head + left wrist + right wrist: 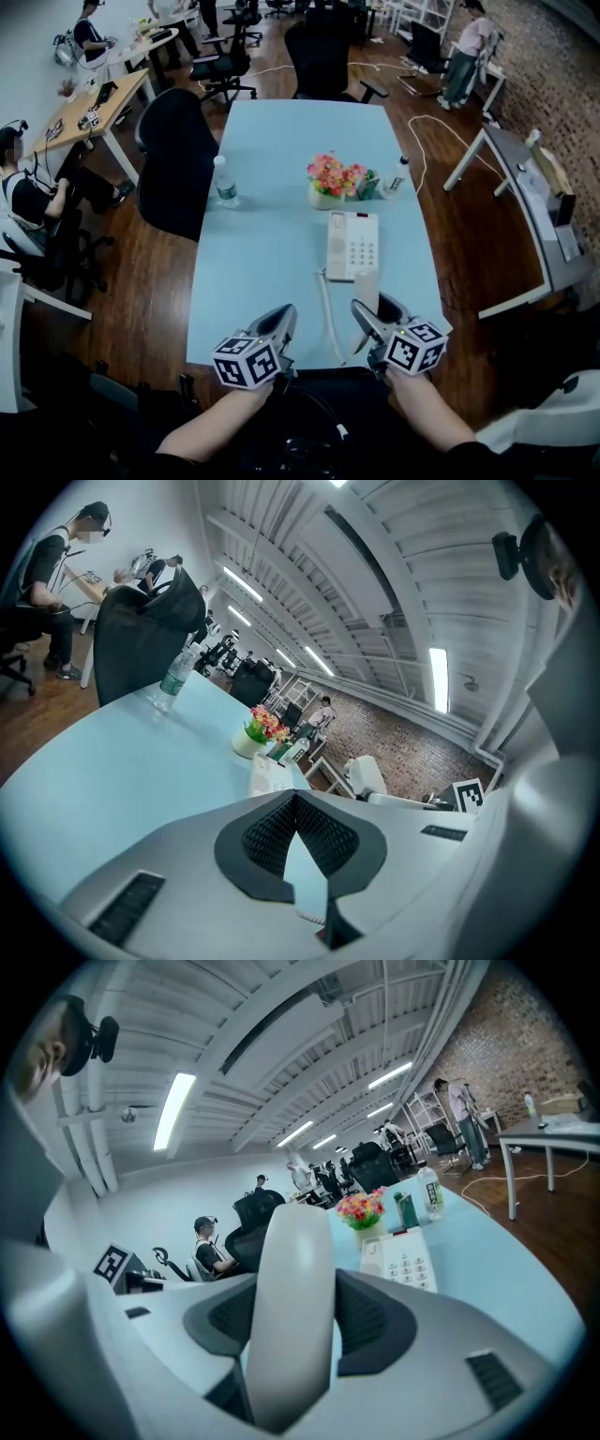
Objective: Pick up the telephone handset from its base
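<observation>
Right gripper view: right gripper (295,1326) pinches a smooth white plastic handset (295,1260), which wants a firm, level lift off the white keypad base (410,1265) ahead.

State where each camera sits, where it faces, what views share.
Head view: on the head, steeply down at the table; shows forearms, left gripper, right gripper.
Left gripper view: on that gripper, along shut jaws across the table.
Right gripper view: on that gripper, past its held handset toward the telephone base.
Shared: that base.
</observation>
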Demonstrator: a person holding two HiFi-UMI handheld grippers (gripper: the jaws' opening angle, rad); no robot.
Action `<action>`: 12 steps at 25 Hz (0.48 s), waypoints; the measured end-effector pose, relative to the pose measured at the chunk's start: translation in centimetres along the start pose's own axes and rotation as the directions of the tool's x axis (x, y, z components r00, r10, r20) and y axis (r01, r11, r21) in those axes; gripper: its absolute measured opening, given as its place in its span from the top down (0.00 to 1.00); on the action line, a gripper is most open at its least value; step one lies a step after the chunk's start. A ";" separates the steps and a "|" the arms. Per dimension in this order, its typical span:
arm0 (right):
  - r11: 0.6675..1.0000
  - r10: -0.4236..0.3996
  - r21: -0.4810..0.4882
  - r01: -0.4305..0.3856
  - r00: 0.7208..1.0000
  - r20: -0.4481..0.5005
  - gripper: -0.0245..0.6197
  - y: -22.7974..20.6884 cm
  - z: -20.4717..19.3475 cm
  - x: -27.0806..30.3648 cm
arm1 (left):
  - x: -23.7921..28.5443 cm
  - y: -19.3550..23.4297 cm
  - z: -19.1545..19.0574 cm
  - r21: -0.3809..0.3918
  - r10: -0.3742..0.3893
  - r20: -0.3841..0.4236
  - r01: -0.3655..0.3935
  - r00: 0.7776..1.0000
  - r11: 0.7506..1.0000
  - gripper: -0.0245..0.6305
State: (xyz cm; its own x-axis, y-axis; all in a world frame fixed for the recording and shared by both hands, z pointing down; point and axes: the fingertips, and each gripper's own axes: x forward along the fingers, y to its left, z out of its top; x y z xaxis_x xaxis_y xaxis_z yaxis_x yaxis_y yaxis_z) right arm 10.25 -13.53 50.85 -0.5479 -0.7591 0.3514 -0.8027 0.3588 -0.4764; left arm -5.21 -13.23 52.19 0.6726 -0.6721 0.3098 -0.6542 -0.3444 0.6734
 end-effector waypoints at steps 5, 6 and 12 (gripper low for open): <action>1.000 -0.001 -0.012 0.001 1.000 0.003 0.58 0.1 0.1 0.3 | -0.1 0.1 0.2 0.004 -0.002 0.003 0.002 1.000 1.000 0.98; 1.000 -0.001 -0.008 0.001 1.000 0.003 0.58 0.0 0.0 0.3 | -0.1 0.1 0.2 0.004 -0.002 0.003 0.002 1.000 1.000 0.98; 1.000 -0.003 -0.008 0.003 1.000 -0.006 0.58 0.0 -0.3 0.2 | 0.0 0.1 0.2 0.009 -0.006 -0.002 0.006 1.000 1.000 0.98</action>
State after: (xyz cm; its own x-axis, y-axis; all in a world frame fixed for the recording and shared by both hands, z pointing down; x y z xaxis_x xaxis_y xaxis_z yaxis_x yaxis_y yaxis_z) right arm 10.05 -13.54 51.20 -0.5466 -0.7570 0.3581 -0.8064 0.3607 -0.4685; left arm -5.33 -13.38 52.15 0.6772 -0.6688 0.3069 -0.6530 -0.3541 0.6695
